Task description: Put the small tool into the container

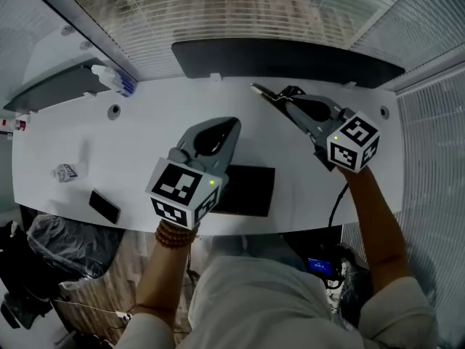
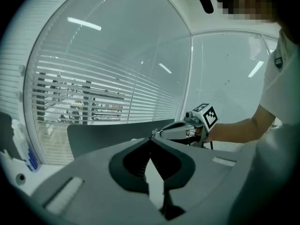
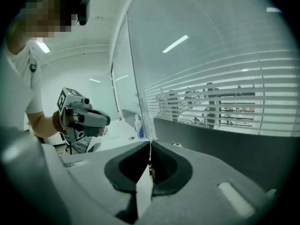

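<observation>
Both grippers hang in the air above the white table [image 1: 138, 133], pointing toward the glass wall. My left gripper [image 1: 232, 122] [image 2: 151, 140] has its jaw tips together and I see nothing between them. My right gripper [image 1: 260, 91] [image 3: 150, 142] is also shut, its thin tips ending over the table's far edge; no held thing shows. A flat black rectangular container [image 1: 251, 187] lies on the table under the left gripper, partly hidden by it. A small white object [image 1: 65, 171] lies at the table's left. I cannot tell which item is the small tool.
A black phone [image 1: 105, 206] lies near the front left edge. A white bottle [image 1: 112, 78] stands at the back left. A dark panel [image 1: 290, 55] runs behind the table, before the glass wall with blinds. Bags [image 1: 65, 242] sit on the floor at left.
</observation>
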A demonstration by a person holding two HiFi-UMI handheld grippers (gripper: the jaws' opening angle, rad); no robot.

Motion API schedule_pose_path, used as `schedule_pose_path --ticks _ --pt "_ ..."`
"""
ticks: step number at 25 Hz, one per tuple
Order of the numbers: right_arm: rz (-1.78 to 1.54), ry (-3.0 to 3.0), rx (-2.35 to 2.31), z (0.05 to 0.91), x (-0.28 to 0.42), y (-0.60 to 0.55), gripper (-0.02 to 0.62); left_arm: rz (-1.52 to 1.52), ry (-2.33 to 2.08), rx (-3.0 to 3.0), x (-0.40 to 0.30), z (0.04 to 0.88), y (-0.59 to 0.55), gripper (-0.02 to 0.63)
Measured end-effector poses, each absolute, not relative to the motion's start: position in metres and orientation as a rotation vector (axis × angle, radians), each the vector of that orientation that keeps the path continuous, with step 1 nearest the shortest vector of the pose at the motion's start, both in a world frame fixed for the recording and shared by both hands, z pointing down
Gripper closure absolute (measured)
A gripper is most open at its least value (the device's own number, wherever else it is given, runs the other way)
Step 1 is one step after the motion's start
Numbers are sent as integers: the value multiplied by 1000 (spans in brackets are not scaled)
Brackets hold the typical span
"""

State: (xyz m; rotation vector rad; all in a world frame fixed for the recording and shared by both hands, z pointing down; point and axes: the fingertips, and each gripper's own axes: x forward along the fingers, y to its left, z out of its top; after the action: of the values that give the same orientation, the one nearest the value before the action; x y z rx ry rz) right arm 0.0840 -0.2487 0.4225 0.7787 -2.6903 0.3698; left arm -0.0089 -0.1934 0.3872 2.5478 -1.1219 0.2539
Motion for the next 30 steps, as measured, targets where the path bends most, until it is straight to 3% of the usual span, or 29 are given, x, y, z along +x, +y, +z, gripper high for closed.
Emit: schedule_pose_path --ticks 14,30 --pt "298 -2699 480 431 15 -170 588 238 -1241 2430 -61 410 -160 603" --pt "298 -2606 275 496 -18 -102 588 262 -1263 2319 -82 465 -133 603"
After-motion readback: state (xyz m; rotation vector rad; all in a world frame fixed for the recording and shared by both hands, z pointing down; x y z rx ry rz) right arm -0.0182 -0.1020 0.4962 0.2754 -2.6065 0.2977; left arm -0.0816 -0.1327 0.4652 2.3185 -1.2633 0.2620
